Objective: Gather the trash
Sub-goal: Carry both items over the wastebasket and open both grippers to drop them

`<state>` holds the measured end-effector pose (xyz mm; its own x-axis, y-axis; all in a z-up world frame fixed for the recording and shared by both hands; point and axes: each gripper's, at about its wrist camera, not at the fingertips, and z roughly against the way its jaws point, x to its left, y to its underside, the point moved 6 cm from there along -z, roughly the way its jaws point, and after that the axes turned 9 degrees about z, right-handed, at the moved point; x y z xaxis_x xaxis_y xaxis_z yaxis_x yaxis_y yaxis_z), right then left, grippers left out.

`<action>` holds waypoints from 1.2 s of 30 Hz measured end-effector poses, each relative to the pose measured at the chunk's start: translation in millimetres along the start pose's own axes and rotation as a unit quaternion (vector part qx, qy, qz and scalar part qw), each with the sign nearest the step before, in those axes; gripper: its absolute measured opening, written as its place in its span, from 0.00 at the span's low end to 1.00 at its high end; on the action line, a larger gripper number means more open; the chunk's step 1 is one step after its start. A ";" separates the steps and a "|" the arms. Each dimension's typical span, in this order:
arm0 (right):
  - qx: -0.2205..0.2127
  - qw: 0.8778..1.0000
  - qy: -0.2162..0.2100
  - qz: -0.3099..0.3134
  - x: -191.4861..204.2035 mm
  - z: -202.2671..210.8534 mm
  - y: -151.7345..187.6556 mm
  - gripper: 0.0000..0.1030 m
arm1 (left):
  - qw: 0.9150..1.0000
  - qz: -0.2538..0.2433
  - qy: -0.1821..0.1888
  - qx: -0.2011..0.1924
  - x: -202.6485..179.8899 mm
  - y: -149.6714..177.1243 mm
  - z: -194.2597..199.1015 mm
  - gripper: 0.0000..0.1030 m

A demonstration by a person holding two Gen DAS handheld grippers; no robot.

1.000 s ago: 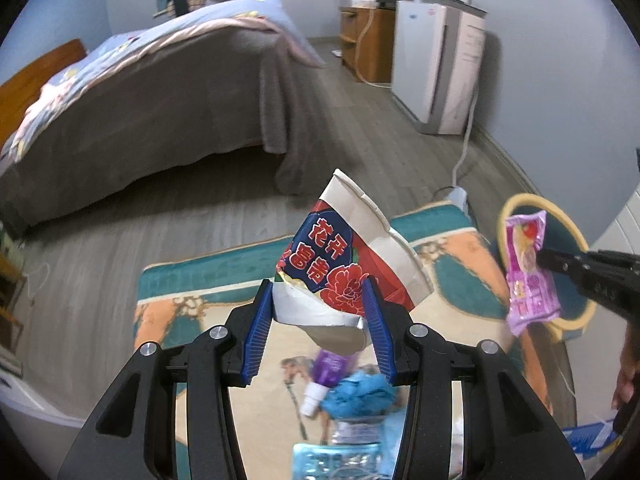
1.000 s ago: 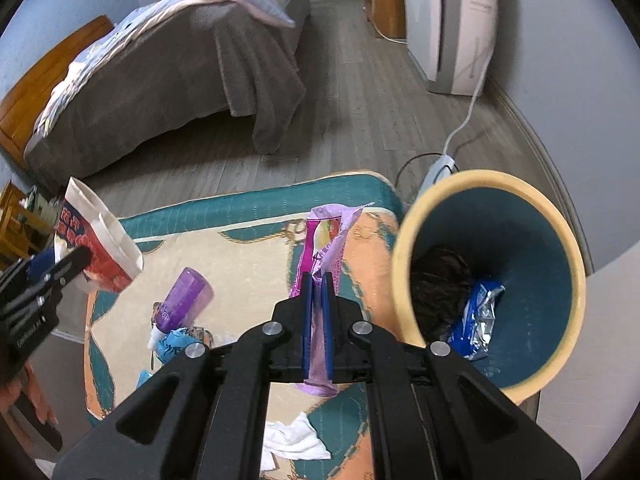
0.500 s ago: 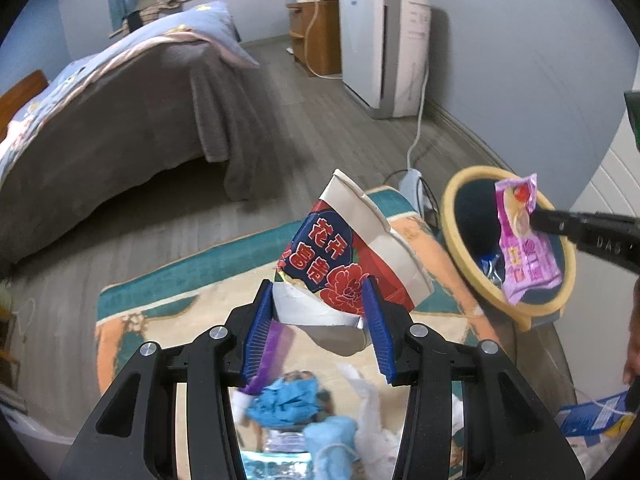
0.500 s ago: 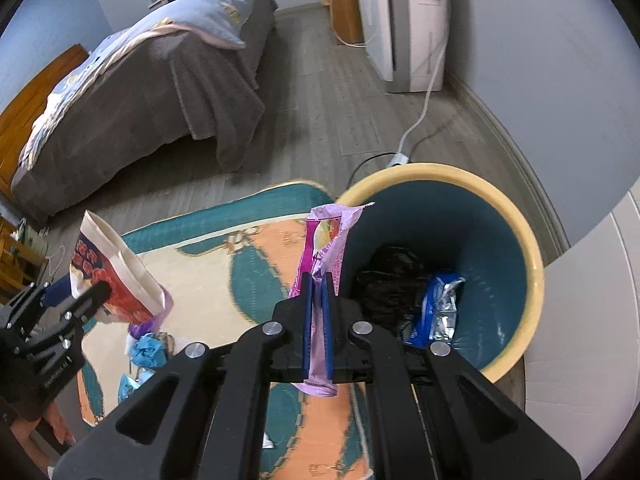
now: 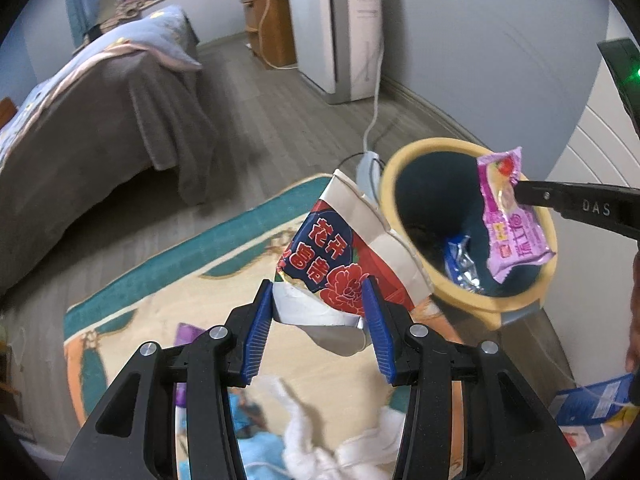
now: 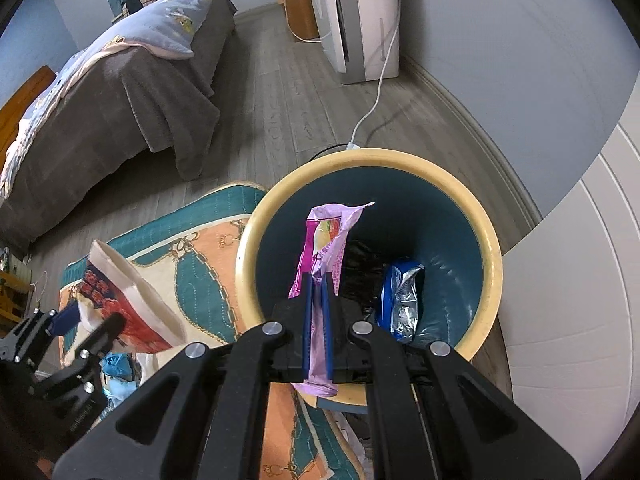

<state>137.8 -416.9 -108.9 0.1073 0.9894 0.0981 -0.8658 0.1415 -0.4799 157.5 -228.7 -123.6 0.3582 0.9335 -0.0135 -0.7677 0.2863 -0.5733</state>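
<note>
My left gripper (image 5: 318, 312) is shut on a crushed red and white paper cup (image 5: 348, 264), held above the rug just left of the bin. The bin (image 6: 490, 264) has a yellow rim and a teal inside, with a blue foil wrapper (image 6: 402, 300) and dark trash at its bottom. My right gripper (image 6: 317, 308) is shut on a pink snack wrapper (image 6: 326, 240), which hangs over the bin's mouth. In the left wrist view the pink wrapper (image 5: 510, 216) and right gripper (image 5: 524, 194) sit above the bin (image 5: 394, 216). In the right wrist view the cup (image 6: 128, 300) and left gripper (image 6: 86, 322) show at lower left.
White tissues (image 5: 320, 436), blue crumpled trash (image 5: 252, 444) and a purple item (image 5: 190, 330) lie on the patterned rug (image 5: 180, 272). A bed (image 5: 100, 120) stands at left, a white appliance (image 5: 340, 36) with its cable at the back wall. A blue carton (image 5: 592, 400) lies at right.
Both grippers moved right toward the bin. The pink wrapper went from over the rug to over the bin's mouth. The cup came close to the bin's left rim.
</note>
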 end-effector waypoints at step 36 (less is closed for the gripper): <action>-0.075 0.994 0.046 -0.069 -75.8 19.2 -4.4 0.05 | 0.994 0.013 0.099 -0.041 -75.8 -35.7 -18.6 0.45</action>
<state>124.1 -493.2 -97.5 0.2696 0.9583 0.0951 -0.7575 0.2721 -0.5935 167.6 -313.7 -117.4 0.4424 0.8773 -0.1859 -0.7351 0.2361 -0.6356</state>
